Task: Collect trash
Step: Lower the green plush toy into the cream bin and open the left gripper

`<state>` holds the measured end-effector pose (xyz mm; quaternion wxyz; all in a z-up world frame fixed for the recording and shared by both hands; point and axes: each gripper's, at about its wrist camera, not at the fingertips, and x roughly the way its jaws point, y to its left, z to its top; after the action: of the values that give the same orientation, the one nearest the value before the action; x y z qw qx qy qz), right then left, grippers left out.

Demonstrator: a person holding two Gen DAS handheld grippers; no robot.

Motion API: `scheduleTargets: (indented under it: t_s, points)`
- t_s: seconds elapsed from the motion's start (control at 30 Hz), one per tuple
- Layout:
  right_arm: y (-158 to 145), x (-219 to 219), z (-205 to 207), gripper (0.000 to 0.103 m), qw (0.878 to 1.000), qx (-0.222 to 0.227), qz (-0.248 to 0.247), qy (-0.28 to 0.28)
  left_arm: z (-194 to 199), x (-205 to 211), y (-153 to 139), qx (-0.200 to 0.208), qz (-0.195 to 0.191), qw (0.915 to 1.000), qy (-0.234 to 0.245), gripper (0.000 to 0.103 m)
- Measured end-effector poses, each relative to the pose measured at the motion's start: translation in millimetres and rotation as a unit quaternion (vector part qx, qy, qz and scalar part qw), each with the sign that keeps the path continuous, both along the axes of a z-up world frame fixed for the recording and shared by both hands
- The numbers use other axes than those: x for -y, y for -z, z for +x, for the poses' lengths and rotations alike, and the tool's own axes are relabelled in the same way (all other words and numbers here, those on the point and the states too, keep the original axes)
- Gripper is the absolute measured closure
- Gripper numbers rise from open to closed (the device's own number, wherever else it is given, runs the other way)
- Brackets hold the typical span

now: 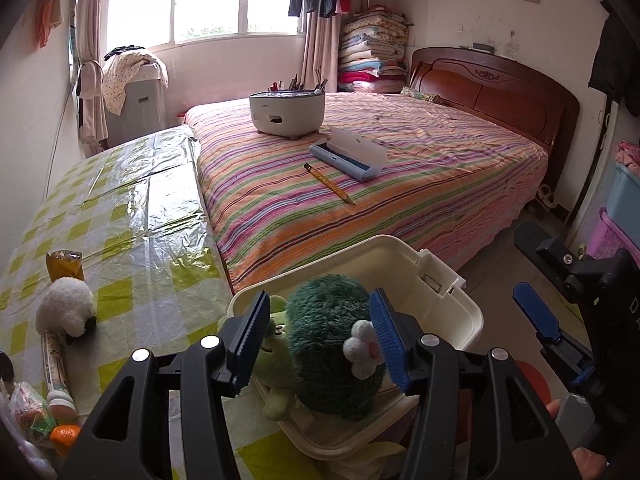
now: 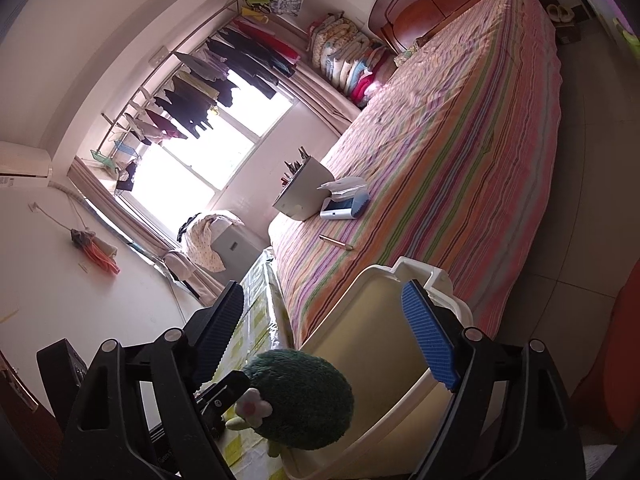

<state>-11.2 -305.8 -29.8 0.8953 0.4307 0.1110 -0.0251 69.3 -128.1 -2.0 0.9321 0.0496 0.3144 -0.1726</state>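
Two tongs hang over the cream bin (image 1: 460,312) at the table's corner. My left tongs (image 1: 320,340) straddle the green plush (image 1: 328,340), which sits in the bin — pads apart on either side, not pressing, so I judge it let go. My right tongs (image 2: 324,340) stand wide open with nothing between them, by the bin's lid. Likely trash waits on the checked tablecloth (image 1: 132,208) — a crumpled wrapper (image 1: 64,264) behind the white plush (image 1: 66,312).
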Motion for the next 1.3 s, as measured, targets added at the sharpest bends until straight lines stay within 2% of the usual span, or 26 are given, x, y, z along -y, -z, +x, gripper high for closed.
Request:
scheduleTargets:
  t_s: [0.03, 0.07, 0.23, 0.8, 1.3]
  points:
    - [0, -1, 0, 0.023, 1.0, -0.001, 0.0, -0.001, -2, 0, -2, 0.01, 0.003, 0.9999, -0.005, 0.032]
    - [0, -1, 0, 0.023, 1.0, -0.002, -0.001, -0.001, -4, -1, -4, 0.019, 0.003, 0.9998, -0.009, 0.027]
    - [2, -3, 3, 0.023, 1.0, -0.007, -0.003, -0.007, -9, -12, -9, 0.03, 0.0, 0.9994, -0.017, 0.023]
    - [-2, -27, 19, 0.022, 0.999, -0.022, -0.029, -0.04, -28, -65, -9, 0.023, -0.013, 0.9978, -0.061, 0.023]
    - [-11, -72, 35, 0.021, 0.993, -0.023, -0.067, -0.089, -44, -138, -12, 0.021, -0.03, 0.9884, -0.148, 0.023]
